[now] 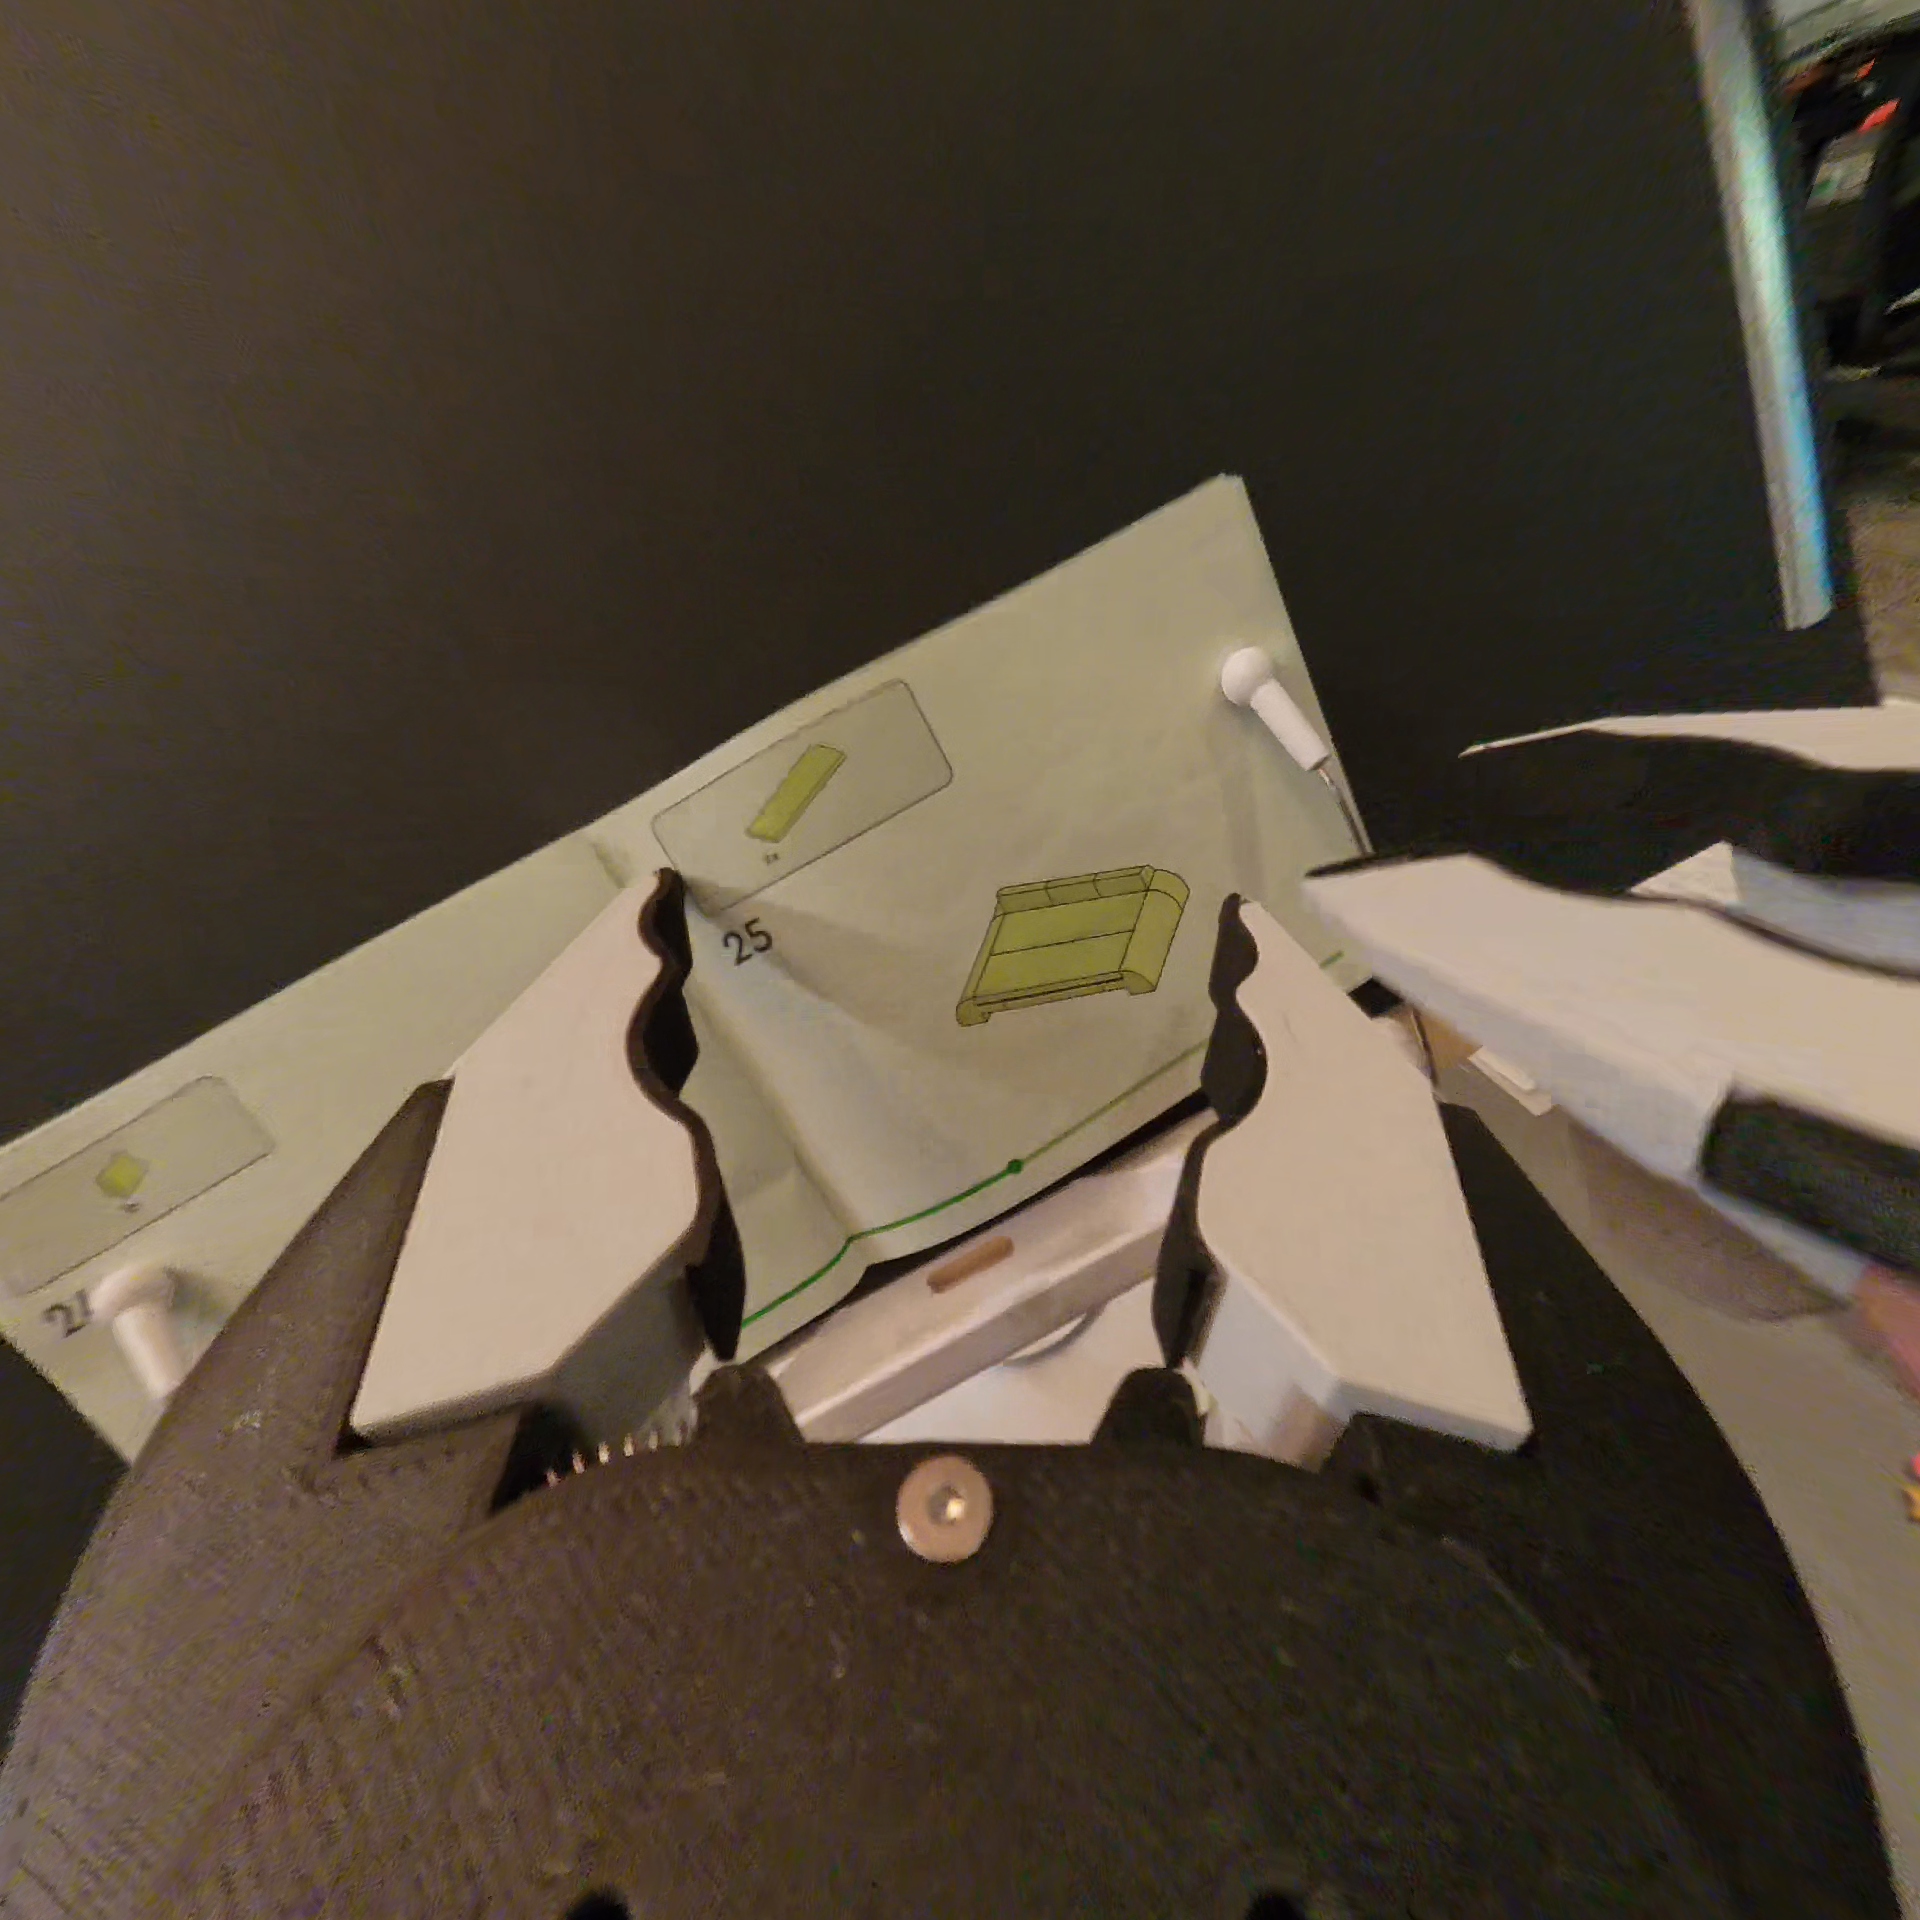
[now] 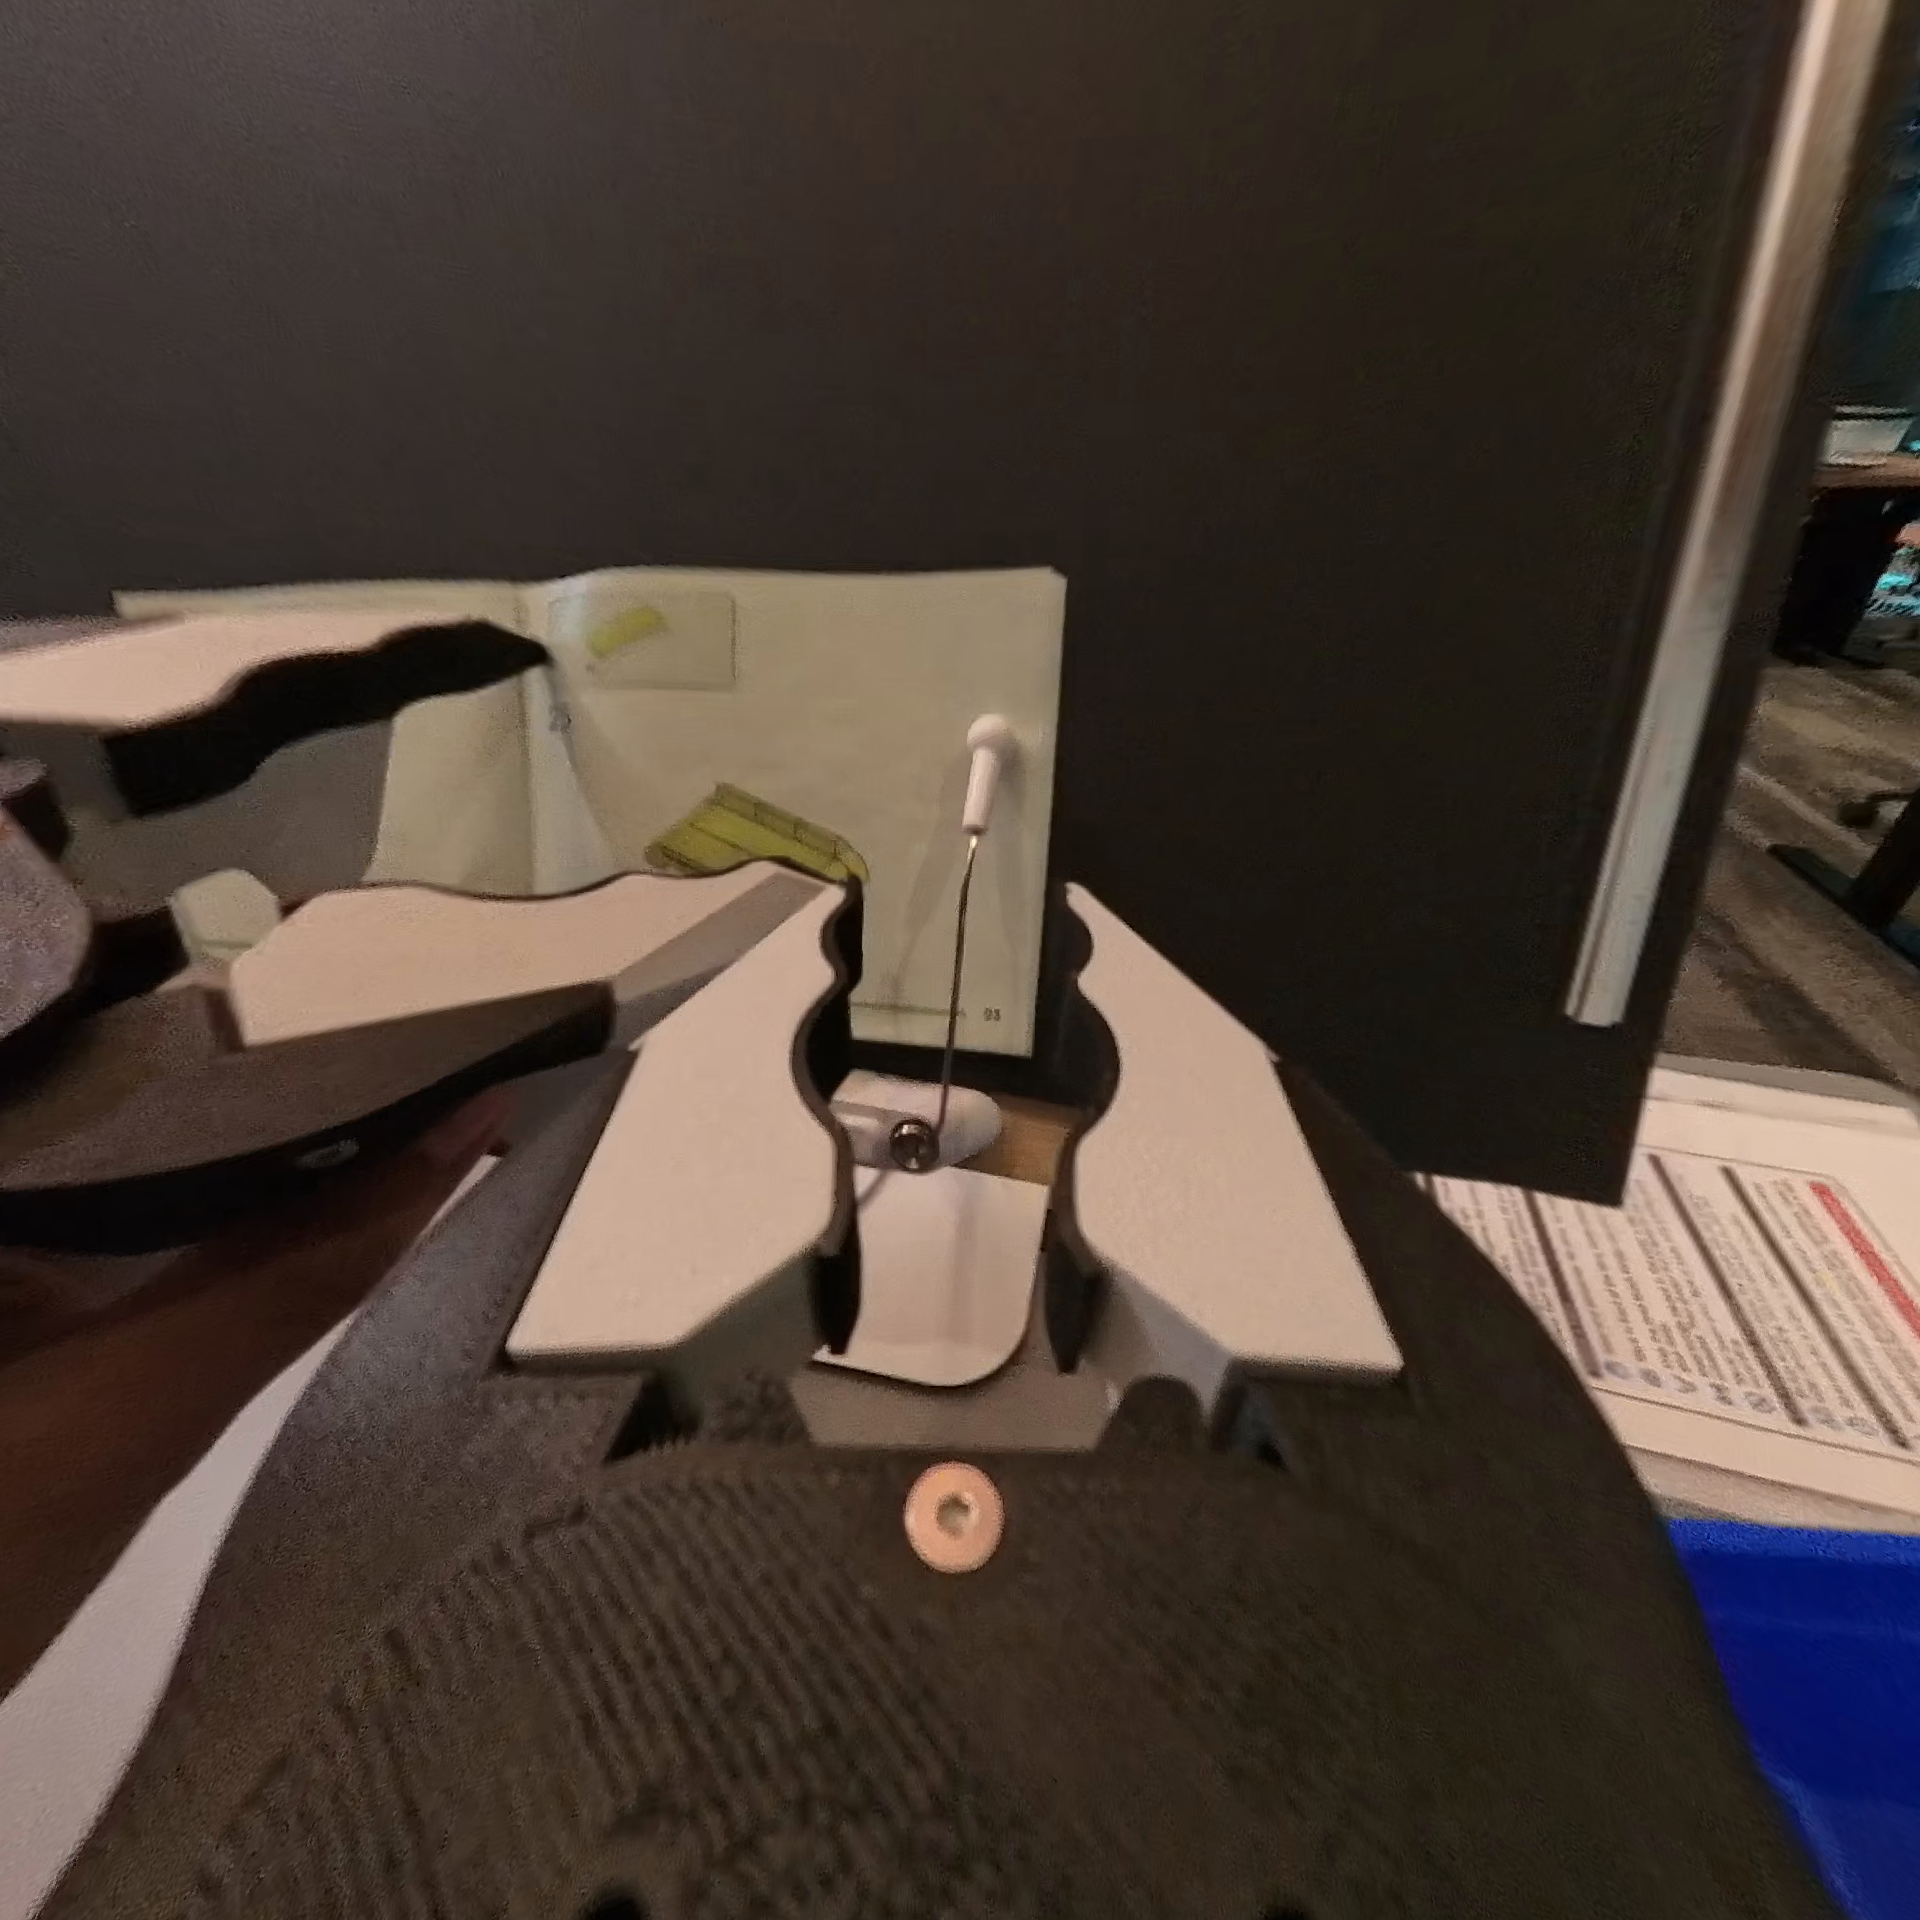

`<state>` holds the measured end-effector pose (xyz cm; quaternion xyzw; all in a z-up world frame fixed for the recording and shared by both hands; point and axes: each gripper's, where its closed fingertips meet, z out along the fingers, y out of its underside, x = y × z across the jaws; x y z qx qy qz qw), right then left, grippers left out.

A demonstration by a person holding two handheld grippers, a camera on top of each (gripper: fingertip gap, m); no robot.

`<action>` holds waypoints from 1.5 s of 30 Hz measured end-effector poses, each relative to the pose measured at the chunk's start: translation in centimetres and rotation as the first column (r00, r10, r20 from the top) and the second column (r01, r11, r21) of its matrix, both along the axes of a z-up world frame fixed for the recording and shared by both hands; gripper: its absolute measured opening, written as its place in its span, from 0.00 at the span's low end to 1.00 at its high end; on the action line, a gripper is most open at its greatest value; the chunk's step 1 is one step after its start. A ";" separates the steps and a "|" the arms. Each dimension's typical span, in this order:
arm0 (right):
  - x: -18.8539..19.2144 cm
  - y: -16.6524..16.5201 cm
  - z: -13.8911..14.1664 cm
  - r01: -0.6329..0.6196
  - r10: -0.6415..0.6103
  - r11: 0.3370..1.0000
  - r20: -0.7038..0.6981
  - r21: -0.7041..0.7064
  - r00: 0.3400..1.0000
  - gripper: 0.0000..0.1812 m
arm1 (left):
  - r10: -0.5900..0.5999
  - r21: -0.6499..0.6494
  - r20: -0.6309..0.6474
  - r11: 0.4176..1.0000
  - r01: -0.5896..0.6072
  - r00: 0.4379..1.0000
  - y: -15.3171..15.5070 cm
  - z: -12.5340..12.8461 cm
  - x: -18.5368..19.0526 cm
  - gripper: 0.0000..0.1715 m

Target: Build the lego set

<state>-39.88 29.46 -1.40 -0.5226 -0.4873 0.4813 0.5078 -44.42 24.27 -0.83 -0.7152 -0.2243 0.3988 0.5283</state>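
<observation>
Currently: instruction booklet (image 1: 935,935) propped ahead of left gripper (image 1: 951,914), jaws wide, empty; right gripper (image 2: 961,930) narrower, empty, facing page-holder arm (image 2: 971,883); no bricks visible; read the step before reaching

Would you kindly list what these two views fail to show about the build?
- Lego pieces: none visible in either view.
- Instruction booklet: left wrist view, lower part behind the left tongs.
- Booklet's left page: right wrist view, covered by the blurred left tongs; right tongs hide its bottom edge.
</observation>
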 end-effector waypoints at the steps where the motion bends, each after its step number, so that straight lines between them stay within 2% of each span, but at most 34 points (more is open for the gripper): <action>1: -0.5 0.0 -0.4 0.010 -0.010 0.999 0.006 0.037 1.000 0.19 | 0.022 -0.006 -0.007 1.000 -0.022 1.000 0.2 -0.3 -0.3 0.58; 3: -1.3 0.1 -0.7 0.012 -0.013 0.996 0.013 0.083 1.000 0.17 | 0.067 -0.048 -0.070 0.996 -0.070 0.995 0.3 -0.5 -0.7 0.59; 4: -1.5 -0.2 -0.7 -0.011 0.010 0.996 0.019 0.087 1.000 0.13 | 0.090 -0.087 -0.109 0.991 -0.099 0.990 0.2 -0.7 -0.9 0.60; 8: -1.3 0.4 -0.6 -0.008 0.007 0.998 0.011 0.069 1.000 0.00 | 0.087 -0.075 -0.142 0.992 -0.098 0.986 0.2 -0.8 -1.1 0.60; 13: -0.9 0.7 -0.6 -0.050 0.049 0.999 -0.028 -0.009 0.998 0.00 | 0.098 -0.054 -0.127 0.993 -0.105 0.987 -0.1 -0.6 -1.1 0.56; 17: -0.8 0.7 -0.6 -0.072 0.066 0.994 -0.077 -0.079 0.995 0.00 | 0.106 0.001 -0.123 0.994 -0.107 0.987 -0.9 0.0 -1.2 0.43; 22: -0.8 0.6 -0.5 -0.088 0.083 0.994 -0.084 -0.064 0.993 0.00 | 0.087 0.050 -0.100 0.995 -0.083 0.991 -2.4 0.2 -1.1 0.25; 26: -0.8 0.4 -0.5 -0.090 0.090 0.996 -0.089 0.002 0.992 0.00 | 0.022 0.133 -0.017 0.991 -0.019 1.000 -3.5 0.1 -0.4 0.25; 30: -0.8 0.5 -0.4 -0.098 0.094 0.994 -0.090 -0.049 0.992 0.00 | -0.034 0.201 0.053 0.979 0.023 0.998 -4.7 -0.2 0.1 0.22; 31: -0.7 0.5 0.0 -0.099 0.092 0.993 -0.102 -0.069 0.991 0.07 | -0.056 0.229 0.065 0.973 0.039 0.996 -5.0 0.0 0.3 0.23; 32: -0.5 0.6 0.7 -0.100 0.089 0.991 -0.124 -0.088 0.988 0.18 | -0.088 0.261 0.075 0.963 0.066 0.993 -5.1 0.2 0.7 0.24; 34: 0.2 0.1 2.2 -0.129 0.109 0.986 -0.181 -0.102 0.977 0.25 | -0.146 0.305 0.097 0.946 0.110 0.985 -5.2 0.5 1.3 0.28; 36: 0.5 -0.7 3.1 -0.159 0.142 0.985 -0.208 -0.071 0.968 0.25 | -0.181 0.328 0.125 0.936 0.131 0.976 -5.2 0.4 1.6 0.29; 39: 0.2 -2.6 3.2 -0.242 0.231 0.969 -0.178 -0.044 0.957 0.25 | -0.213 0.357 0.151 0.922 0.148 0.965 -5.2 0.3 2.0 0.29; 42: 0.2 -4.8 3.1 -0.397 0.376 0.912 -0.173 -0.107 0.910 0.25 | -0.254 0.387 0.145 0.904 0.181 0.956 -5.0 0.5 2.7 0.29; 45: 0.3 -5.4 3.2 -0.478 0.440 0.854 -0.204 -0.205 0.875 0.25 | -0.259 0.376 0.147 0.907 0.188 0.955 -5.1 0.5 2.6 0.28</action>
